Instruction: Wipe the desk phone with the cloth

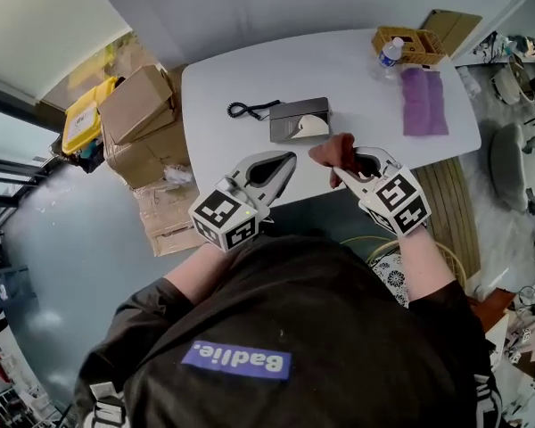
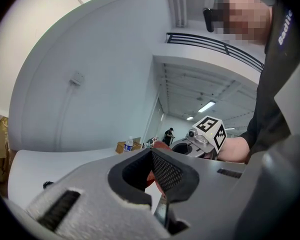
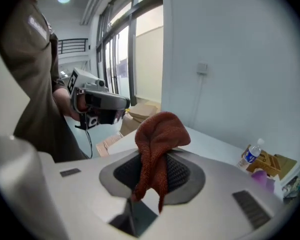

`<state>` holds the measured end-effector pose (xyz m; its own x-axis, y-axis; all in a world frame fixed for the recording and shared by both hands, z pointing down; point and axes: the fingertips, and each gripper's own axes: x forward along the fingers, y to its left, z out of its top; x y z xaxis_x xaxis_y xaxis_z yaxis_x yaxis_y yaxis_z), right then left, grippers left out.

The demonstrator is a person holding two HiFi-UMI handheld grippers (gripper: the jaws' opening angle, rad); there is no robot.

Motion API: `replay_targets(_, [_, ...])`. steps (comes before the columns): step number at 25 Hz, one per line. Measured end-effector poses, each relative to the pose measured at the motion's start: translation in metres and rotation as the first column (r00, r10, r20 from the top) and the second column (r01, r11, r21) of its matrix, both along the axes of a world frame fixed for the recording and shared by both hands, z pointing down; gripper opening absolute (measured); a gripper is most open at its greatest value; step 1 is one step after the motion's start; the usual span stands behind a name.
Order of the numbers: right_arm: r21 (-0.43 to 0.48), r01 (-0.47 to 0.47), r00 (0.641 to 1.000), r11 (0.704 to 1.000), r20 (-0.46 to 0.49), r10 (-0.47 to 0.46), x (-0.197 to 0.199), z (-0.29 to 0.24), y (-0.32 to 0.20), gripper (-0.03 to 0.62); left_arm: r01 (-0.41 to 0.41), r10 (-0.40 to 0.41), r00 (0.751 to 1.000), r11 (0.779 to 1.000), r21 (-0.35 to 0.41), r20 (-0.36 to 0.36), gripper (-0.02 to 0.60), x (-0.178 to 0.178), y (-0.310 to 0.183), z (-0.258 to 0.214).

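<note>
The grey desk phone [image 1: 299, 119] lies on the white table [image 1: 250, 69], its coiled cord [image 1: 244, 110] trailing left. My right gripper [image 1: 349, 163] hovers over the table's near edge, just in front of the phone, shut on a rust-red cloth [image 1: 332, 152]. In the right gripper view the cloth [image 3: 160, 134] bunches above the jaws and hangs down between the pads. My left gripper [image 1: 288, 159] is beside it to the left, shut with nothing in it; its dark pads [image 2: 167, 171] meet at the tips.
A purple cloth [image 1: 425, 101], a water bottle [image 1: 390, 53] and a wooden box [image 1: 408, 45] sit at the table's far right. Cardboard boxes [image 1: 138, 105] and a yellow-lidded bin [image 1: 85, 114] stand on the floor left of the table.
</note>
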<state>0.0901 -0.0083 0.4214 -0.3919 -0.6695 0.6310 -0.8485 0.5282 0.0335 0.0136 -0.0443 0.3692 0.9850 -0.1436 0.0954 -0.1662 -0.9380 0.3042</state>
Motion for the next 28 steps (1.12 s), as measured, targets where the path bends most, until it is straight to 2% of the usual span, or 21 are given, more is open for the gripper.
replay_targets(5, [0.106, 0.033, 0.987, 0.994, 0.151, -0.049, -0.005, -0.042, 0.008, 0.107, 0.087, -0.087, 0.996, 0.996, 0.005, -0.005, 0.009, 0.005, 0.012, -0.021])
replay_targets(10, [0.178, 0.044, 0.949, 0.983, 0.300, -0.097, 0.006, -0.067, 0.025, 0.107, 0.149, -0.149, 0.988, 0.989, 0.004, 0.028, 0.009, 0.023, 0.039, -0.018])
replay_targets(14, [0.202, 0.057, 0.915, 0.978, 0.381, -0.132, 0.011, -0.076, 0.032, 0.107, 0.173, -0.173, 0.984, 0.985, 0.000, 0.037, 0.009, 0.036, 0.057, -0.016])
replay_targets(18, [0.227, 0.081, 0.893, 0.970, 0.415, -0.172, -0.001, -0.086, 0.042, 0.107, 0.161, -0.161, 0.986, 0.987, 0.018, 0.031, 0.009, 0.038, 0.071, -0.023])
replay_targets(23, [0.273, 0.076, 0.896, 0.959, 0.403, -0.186, -0.012, -0.100, 0.052, 0.107, 0.147, -0.147, 0.989, 0.988, 0.045, 0.012, 0.009, 0.032, 0.078, -0.034])
replay_targets(28, [0.264, 0.071, 0.900, 0.962, 0.399, -0.176, -0.020, -0.104, 0.057, 0.107, 0.141, -0.141, 0.990, 0.988, 0.059, -0.007, 0.009, 0.023, 0.085, -0.046])
